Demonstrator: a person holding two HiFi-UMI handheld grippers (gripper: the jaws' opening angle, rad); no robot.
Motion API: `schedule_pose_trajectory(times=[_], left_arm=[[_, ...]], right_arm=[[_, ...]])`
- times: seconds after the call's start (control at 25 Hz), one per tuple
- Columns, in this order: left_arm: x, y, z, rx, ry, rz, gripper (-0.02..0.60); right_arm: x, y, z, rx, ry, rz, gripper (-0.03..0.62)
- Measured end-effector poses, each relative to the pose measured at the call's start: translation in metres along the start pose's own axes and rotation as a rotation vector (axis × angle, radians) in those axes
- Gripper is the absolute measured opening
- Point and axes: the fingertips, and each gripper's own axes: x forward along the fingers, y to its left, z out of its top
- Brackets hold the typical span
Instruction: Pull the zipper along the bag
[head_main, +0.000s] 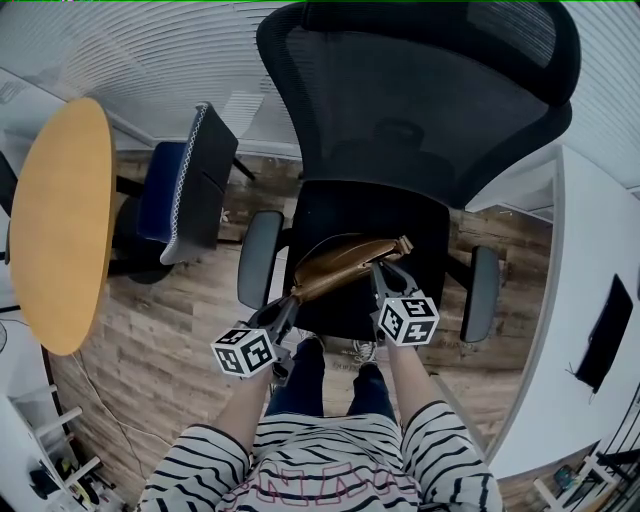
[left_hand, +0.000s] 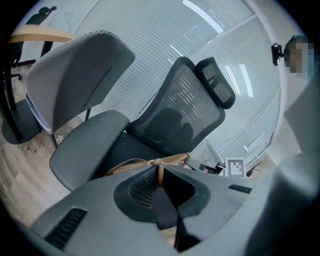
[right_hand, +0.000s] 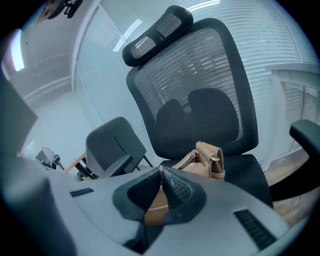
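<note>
Clamps the left gripper down to a narrow slit on a thin tan strip at the near end of the bag, with ribbed black pads pressed to either side. Pinches the right gripper just as narrowly on a flat tan tab at the bag's top edge; cannot tell whether that is the zipper pull.

Seen from the head view, holds the left gripper at the bag's left tip and the right gripper further along its top, well short of the folded strap end. Rests the soft, leather-like, long and curved bag across the seat of a black mesh office chair. Hemmed in by grey padded armrests on both sides, with seat edge free in front.

Beyond: wood-plank floor, a round yellow table and a second chair to the left, and a white desk to the right.

Shows only black-and-white square markers on the gripper cubes; no legible writing.
</note>
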Motion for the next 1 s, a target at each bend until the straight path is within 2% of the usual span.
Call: schedule_pose_trajectory(times=[0.68, 1.0], left_arm=[[0.002, 0.004, 0.005, 0.006, -0.011, 0.031, 0.044], [0.006, 0.001, 0.008, 0.009, -0.034, 0.054, 0.044]], right_arm=[[-0.019, -0.047, 0.026, -0.063, -0.015, -0.091, 0.038], [-0.030, -0.066, 0.034, -0.054, -0.037, -0.130, 0.038]])
